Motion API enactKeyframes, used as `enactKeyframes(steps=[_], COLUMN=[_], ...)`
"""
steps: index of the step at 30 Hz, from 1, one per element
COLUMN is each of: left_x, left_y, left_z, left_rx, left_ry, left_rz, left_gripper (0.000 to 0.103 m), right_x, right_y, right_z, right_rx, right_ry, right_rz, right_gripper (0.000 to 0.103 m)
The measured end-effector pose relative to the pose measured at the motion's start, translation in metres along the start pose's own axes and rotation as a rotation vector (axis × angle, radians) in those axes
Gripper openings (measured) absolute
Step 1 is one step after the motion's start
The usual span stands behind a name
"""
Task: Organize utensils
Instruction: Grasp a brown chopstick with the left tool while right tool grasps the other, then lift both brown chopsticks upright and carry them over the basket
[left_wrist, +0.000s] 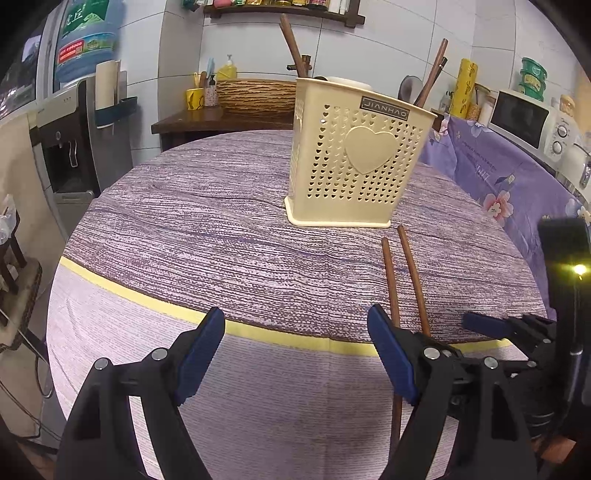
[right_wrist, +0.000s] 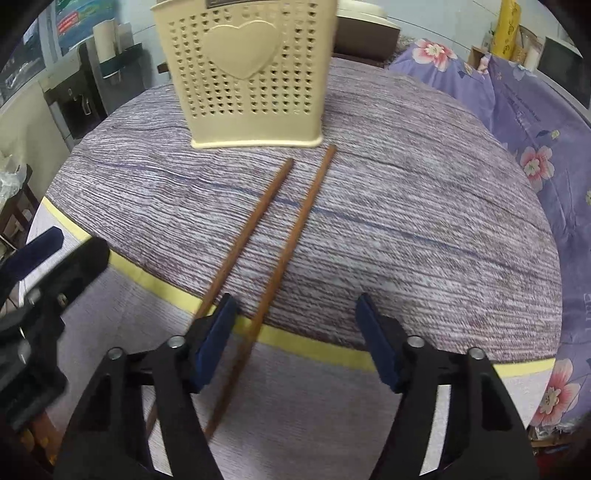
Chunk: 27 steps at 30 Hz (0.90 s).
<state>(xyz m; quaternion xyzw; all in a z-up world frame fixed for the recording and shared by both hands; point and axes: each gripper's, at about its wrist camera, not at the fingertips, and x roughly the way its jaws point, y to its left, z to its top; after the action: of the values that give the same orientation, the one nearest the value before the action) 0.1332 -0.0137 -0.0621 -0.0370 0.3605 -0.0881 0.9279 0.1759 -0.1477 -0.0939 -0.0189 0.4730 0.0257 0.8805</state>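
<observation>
A cream perforated utensil holder (left_wrist: 356, 162) with a heart on its front stands on the round table; it also shows in the right wrist view (right_wrist: 255, 74). Brown utensil handles (left_wrist: 430, 72) stick out of its top. Two brown chopsticks (left_wrist: 410, 273) lie side by side on the tablecloth in front of it, also in the right wrist view (right_wrist: 291, 229). My left gripper (left_wrist: 295, 354) is open and empty, left of the chopsticks. My right gripper (right_wrist: 295, 339) is open, low over their near ends; one chopstick lies between its fingers, the other under its left finger (right_wrist: 216, 332).
The table (left_wrist: 207, 236) has a purple striped cloth with a yellow band (left_wrist: 258, 330) near the front edge. A purple floral cloth (left_wrist: 495, 173) covers furniture at the right. A water dispenser (left_wrist: 74, 147) stands left, a microwave (left_wrist: 524, 122) at the back right.
</observation>
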Motion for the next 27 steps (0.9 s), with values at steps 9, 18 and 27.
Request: enactKeyframes(steps=[9,18,27], left_x=[0.001,0.011,0.041], left_y=[-0.002,-0.018,-0.043], left_z=[-0.004,-0.006,0.014], left_rx=[0.007,0.044,0.102], left_ry=[0.011,0.065,0.163], left_rz=[0.002,-0.048,-0.131], left_gripper=[0.079,0.078,0.054], right_x=[-0.01,-0.026,-0.014], right_y=[-0.037,-0.081,-0.089], right_z=[-0.012,-0.038,0.003], right_rx=[0.019,0.03,0.023], right_ry=[-0.044,-0.041,-0.155], right_rz=[0.001,-0.028,0.095], right_gripper=[0.011,0.009,0.054])
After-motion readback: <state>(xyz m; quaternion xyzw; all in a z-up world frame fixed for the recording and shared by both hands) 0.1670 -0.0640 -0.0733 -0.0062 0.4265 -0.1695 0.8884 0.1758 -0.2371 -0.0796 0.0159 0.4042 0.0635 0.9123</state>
